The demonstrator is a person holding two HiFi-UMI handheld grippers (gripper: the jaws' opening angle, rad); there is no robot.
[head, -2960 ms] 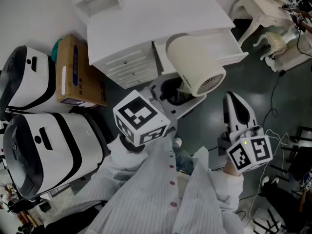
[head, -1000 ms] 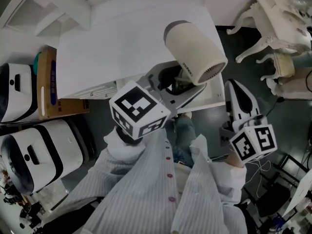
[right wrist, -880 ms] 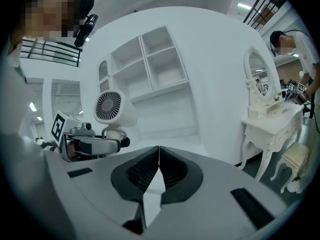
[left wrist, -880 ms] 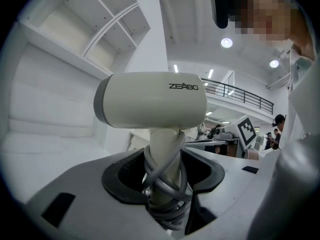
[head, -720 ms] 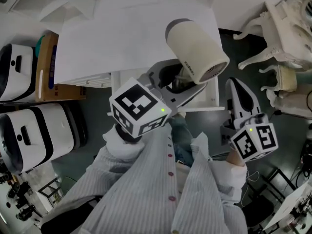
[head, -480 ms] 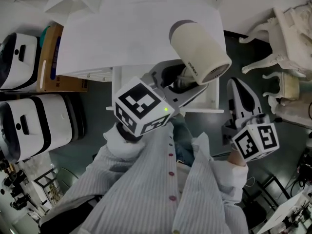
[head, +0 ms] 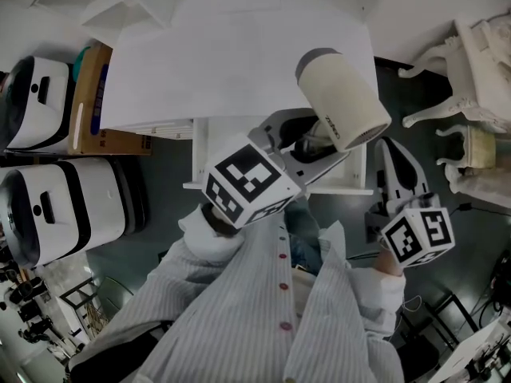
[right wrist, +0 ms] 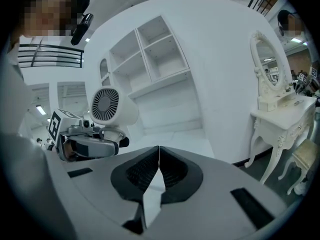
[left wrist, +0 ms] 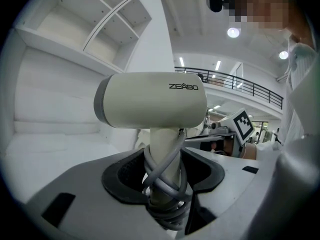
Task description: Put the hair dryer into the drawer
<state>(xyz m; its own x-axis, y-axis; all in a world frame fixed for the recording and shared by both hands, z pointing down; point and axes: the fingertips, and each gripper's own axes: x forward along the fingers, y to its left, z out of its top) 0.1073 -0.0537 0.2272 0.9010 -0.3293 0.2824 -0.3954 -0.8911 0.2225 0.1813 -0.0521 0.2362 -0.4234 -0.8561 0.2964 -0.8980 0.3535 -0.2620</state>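
A cream hair dryer (head: 343,102) with a grey rear band hangs above the white cabinet (head: 239,54). Its handle, wrapped in grey cord, is clamped in my left gripper (head: 307,144). In the left gripper view the barrel (left wrist: 150,101) lies crosswise above the jaws, and my left gripper (left wrist: 162,184) is shut on the corded handle. Below the cabinet top, the open drawer's rim (head: 200,154) shows, mostly hidden by the gripper. My right gripper (head: 387,154) sits to the right of the dryer. In its own view my right gripper (right wrist: 159,159) is shut on nothing and faces the dryer's grille (right wrist: 106,105).
Two white-and-black appliances (head: 56,214) and a cardboard box (head: 92,102) stand left of the cabinet. White ornate furniture (head: 479,78) stands at the right, including a mirrored dressing table (right wrist: 272,99). Open wall shelves (right wrist: 150,59) rise behind the cabinet. The floor is dark.
The view has drawn closer over the cabinet. The hair dryer, held throughout, has shifted right and slightly up. My right gripper has kept its place beside it, shut.
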